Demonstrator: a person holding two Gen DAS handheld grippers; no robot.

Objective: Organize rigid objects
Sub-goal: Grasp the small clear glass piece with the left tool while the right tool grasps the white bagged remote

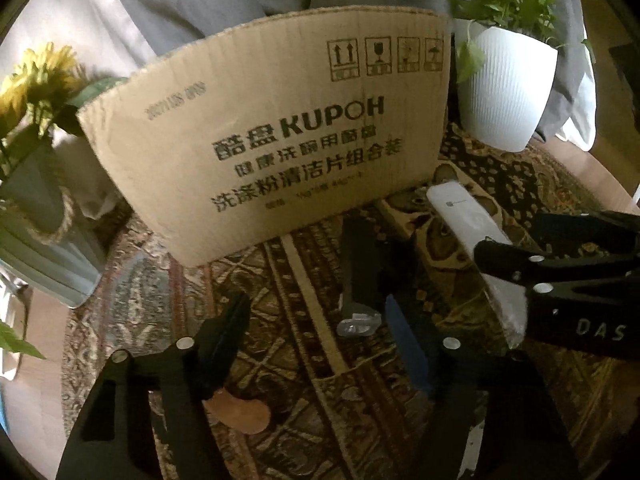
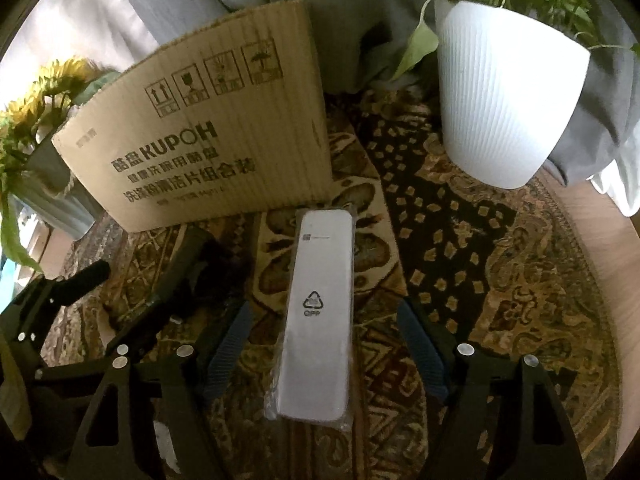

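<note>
White bar (image 2: pixel 318 312) lay on the rug (image 2: pixel 500 248) just in front of the cardboard box (image 2: pixel 200 140), not yet picked up, between the right gripper (image 2: pixel 324 344)'s open fingers, while the left gripper (image 1: pixel 320 332)'s open fingers straddled a black thing (image 1: pixel 360 264).

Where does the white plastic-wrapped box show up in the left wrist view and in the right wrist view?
Left wrist view: the white plastic-wrapped box lies right of centre, running diagonally down to the right, partly behind the right hand-held gripper.
Right wrist view: the box lies dead centre, lengthwise between that gripper's fingers.
Shared landmark: the cardboard box printed KUPOH, standing just beyond its far end.
</note>
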